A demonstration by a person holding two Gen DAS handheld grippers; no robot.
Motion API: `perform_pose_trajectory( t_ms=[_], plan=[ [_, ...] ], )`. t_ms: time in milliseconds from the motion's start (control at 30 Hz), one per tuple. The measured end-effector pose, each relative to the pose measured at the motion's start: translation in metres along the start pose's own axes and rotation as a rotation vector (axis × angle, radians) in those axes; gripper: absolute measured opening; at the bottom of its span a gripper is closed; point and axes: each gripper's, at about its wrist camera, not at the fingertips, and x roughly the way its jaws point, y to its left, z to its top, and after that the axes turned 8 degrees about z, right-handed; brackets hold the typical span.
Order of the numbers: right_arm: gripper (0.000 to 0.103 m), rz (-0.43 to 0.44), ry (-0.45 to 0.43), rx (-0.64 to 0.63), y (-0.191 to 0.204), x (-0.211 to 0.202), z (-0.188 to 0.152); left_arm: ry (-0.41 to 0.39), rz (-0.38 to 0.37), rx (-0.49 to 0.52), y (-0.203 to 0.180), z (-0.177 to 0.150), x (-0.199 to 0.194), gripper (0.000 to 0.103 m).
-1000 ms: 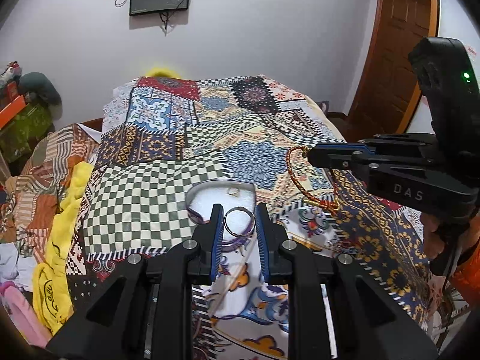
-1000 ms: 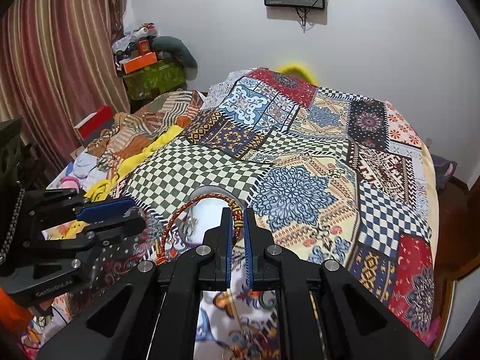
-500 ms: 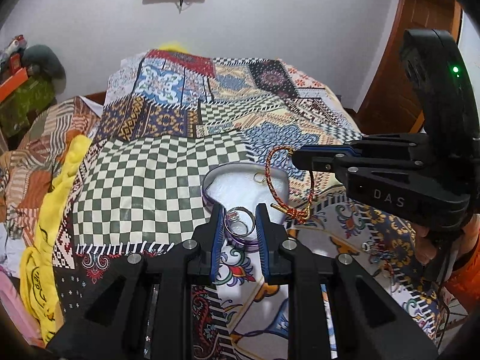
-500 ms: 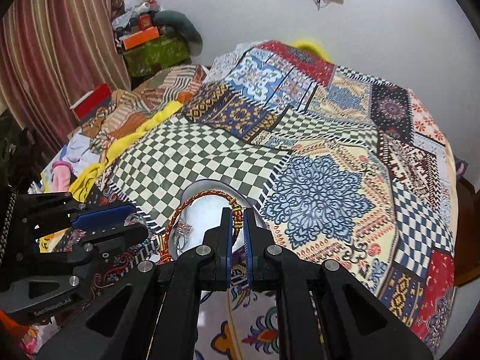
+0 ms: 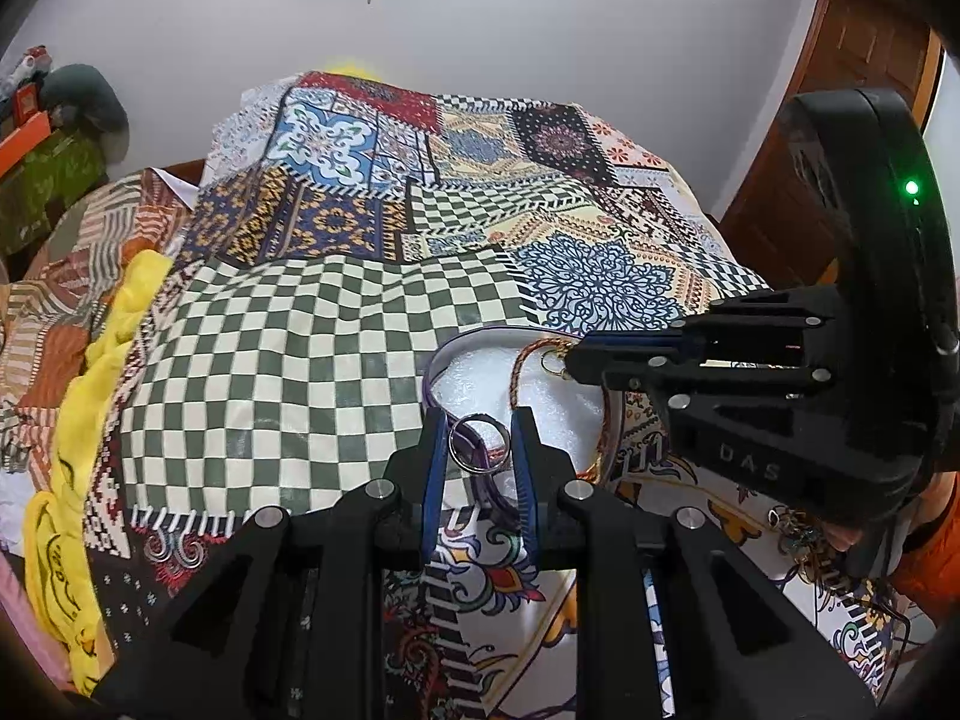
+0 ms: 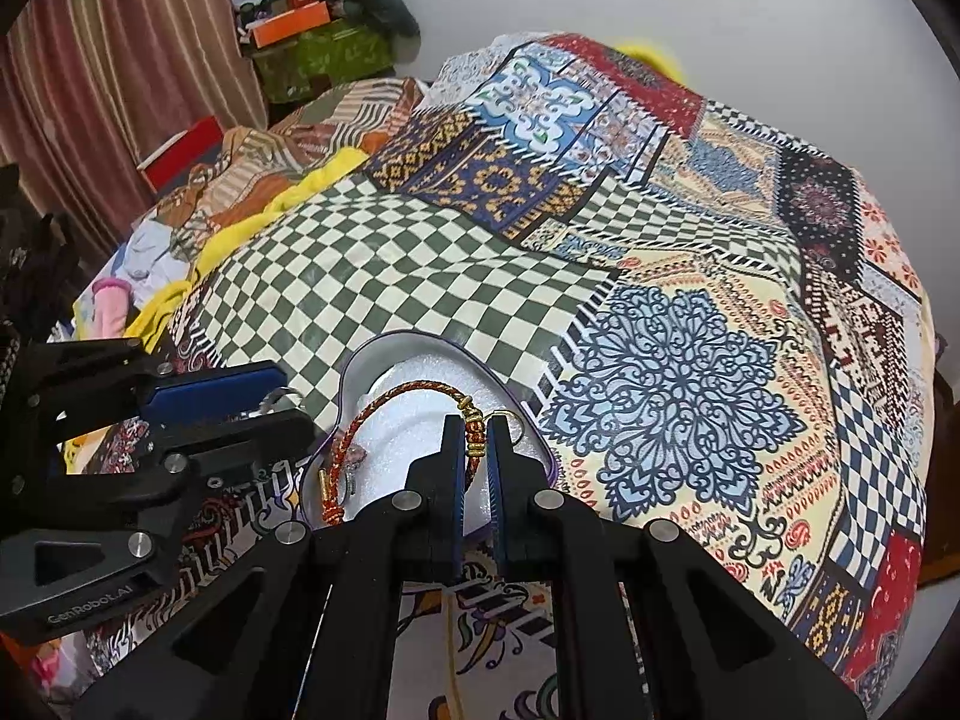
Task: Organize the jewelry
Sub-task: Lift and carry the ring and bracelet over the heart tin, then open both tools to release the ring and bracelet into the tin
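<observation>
A heart-shaped tin (image 5: 456, 341) with white padding lies on the patchwork bedspread (image 5: 288, 372). My left gripper (image 5: 480, 427) is shut on a silver ring (image 5: 480, 450), held just above the tin's near rim. My right gripper (image 6: 475, 429) is shut on a red-and-gold braided bracelet (image 6: 390, 399); its loop hangs over the padding of the tin (image 6: 384, 339). In the left wrist view the right gripper (image 5: 573, 360) reaches in from the right with the bracelet (image 5: 515, 375). The right wrist view has the left gripper (image 6: 294, 399) at the left. A gold hoop (image 6: 510, 420) and a small charm (image 6: 354, 459) lie inside.
A small heap of loose jewelry (image 5: 798, 531) lies on the bedspread at the lower right, near the person's hand. Yellow cloth (image 5: 102, 360) and folded clothes run along the bed's left side. A wooden door (image 5: 840, 90) stands at the right, and boxes (image 6: 312, 30) are stacked by the curtain.
Both grippers have come down and forward toward the tin. The bracelet's loop now hangs over the white padding, and the ring sits at the tin's near rim. Neither grip has changed.
</observation>
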Motion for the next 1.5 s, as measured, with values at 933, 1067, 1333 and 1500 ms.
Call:
perform_pose_trajectory(
  t_ms=[933, 1067, 1333, 1500],
  plan=[
    [0.009, -0.003, -0.035, 0.047, -0.019, -0.031, -0.009, 0.049, -0.026, 0.084, -0.029, 0.013, 0.025, 0.020],
    [0.009, -0.020, -0.038, 0.043, -0.019, -0.033, -0.013, 0.055, -0.013, 0.094, -0.033, 0.014, 0.024, 0.020],
    [0.023, -0.035, -0.061, 0.045, -0.017, -0.044, -0.021, 0.033, 0.000, 0.092, -0.033, 0.013, 0.001, 0.024],
    [0.026, -0.041, -0.086, 0.031, -0.008, -0.057, -0.026, -0.011, 0.021, 0.092, -0.030, 0.009, -0.027, 0.031]
  ],
)
